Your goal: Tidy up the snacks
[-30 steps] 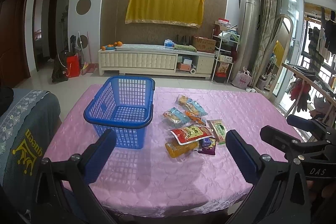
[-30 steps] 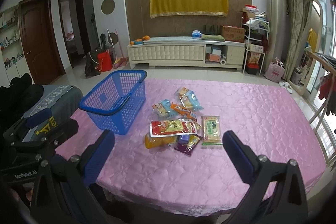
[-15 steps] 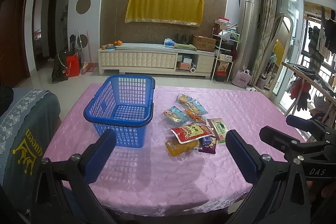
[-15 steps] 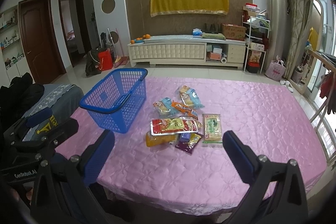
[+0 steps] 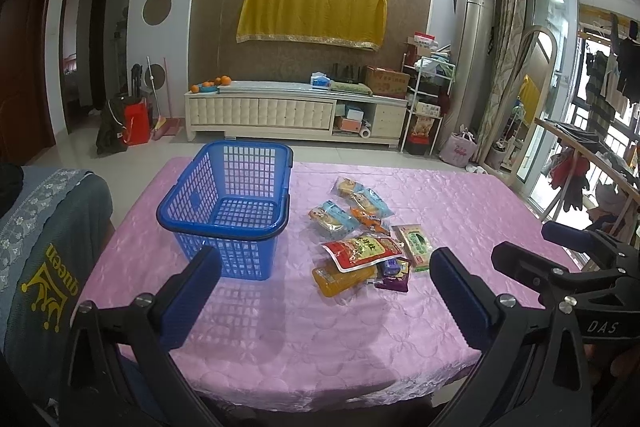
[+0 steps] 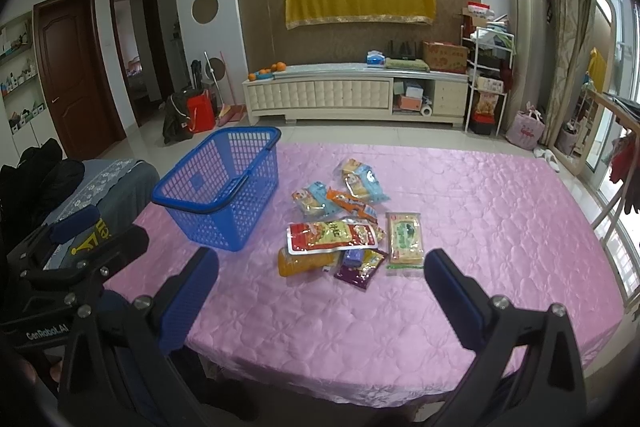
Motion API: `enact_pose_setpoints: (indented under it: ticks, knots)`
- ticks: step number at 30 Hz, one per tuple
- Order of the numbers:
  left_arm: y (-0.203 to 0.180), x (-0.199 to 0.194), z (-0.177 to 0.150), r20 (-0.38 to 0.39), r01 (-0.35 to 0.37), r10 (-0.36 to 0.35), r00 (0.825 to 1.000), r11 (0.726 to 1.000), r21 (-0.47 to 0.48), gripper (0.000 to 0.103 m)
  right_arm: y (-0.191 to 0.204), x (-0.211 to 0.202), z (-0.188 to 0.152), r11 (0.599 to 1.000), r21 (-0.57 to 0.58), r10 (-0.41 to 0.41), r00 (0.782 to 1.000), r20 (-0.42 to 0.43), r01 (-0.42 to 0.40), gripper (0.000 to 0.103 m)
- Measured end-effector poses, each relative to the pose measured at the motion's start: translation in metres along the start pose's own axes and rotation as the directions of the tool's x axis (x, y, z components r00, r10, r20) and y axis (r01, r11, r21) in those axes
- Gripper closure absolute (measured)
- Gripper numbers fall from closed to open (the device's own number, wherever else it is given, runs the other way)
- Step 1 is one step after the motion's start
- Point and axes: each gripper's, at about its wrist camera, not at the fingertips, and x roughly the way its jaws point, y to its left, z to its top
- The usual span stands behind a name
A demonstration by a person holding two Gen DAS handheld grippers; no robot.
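Note:
An empty blue plastic basket (image 5: pixel 228 211) (image 6: pixel 224 187) stands on the left of a table with a pink cloth (image 5: pixel 460 203) (image 6: pixel 500 195). A pile of several snack packets lies to its right: a red packet (image 5: pixel 362 247) (image 6: pixel 332 235) on top, an orange one (image 5: pixel 340 279) (image 6: pixel 302 263), a green-and-white one (image 5: pixel 416 241) (image 6: pixel 405 237), a purple one (image 6: pixel 360 269) and light blue ones (image 5: pixel 366 199) (image 6: pixel 362 181). My left gripper (image 5: pixel 326 279) is open and empty, near the table's front edge. My right gripper (image 6: pixel 322 279) is open and empty, short of the pile.
A chair with a dark green cover (image 5: pixel 48 251) stands at the table's left side. A cream TV cabinet (image 5: pixel 296 115) stands against the far wall. A clothes rack (image 5: pixel 592 155) stands on the right.
Both grippers have moved slightly forward toward the table; the basket and snacks look a little nearer. Nothing on the table has moved.

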Motion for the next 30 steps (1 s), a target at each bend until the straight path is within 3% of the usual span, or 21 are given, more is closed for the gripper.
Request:
enact_pose_setpoints:
  ticks: [16,30]
  knots:
    - [-0.003,0.004,0.0,-0.021,0.016,-0.016,1.0,1.0,0.011,0.0,-0.005,0.007,0.0,1.0,-0.001,0.016,1.0,-0.024,-0.016,0.0]
    - [-0.025,0.034,0.046,-0.034,0.054,-0.05,0.998,0.992,0.114,0.0,-0.033,0.02,0.034,0.999,0.011,0.047,0.999,-0.001,-0.047,0.0]
